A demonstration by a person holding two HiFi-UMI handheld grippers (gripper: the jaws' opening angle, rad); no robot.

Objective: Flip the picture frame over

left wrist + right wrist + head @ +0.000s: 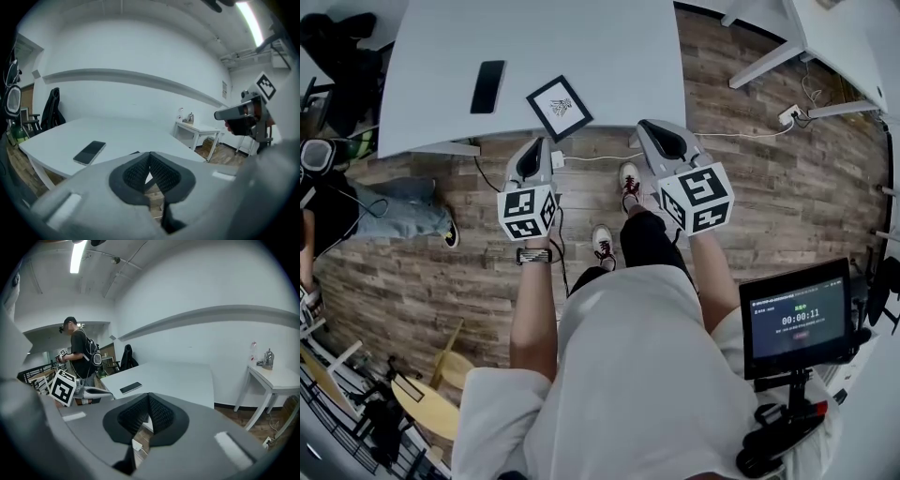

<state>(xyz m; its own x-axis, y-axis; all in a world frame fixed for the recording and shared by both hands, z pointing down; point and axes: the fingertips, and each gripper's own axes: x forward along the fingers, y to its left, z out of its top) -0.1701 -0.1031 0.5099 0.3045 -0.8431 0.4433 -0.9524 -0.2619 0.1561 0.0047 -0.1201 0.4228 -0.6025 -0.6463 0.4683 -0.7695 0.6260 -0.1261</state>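
Observation:
The picture frame is small and black-edged with a white mat. It lies face up, turned like a diamond, near the front edge of the white table. My left gripper hovers just in front of that edge, below and left of the frame. Its jaws are shut with nothing between them. My right gripper is off the table's front right corner, also shut and empty. In the left gripper view only a dark sliver of the picture frame shows above the closed left gripper. The right gripper shows its pads meeting.
A black phone lies on the table left of the frame. A seated person is at the left, and another person stands beyond the table. A small side table and a screen on a stand are at the right. Cables cross the wooden floor.

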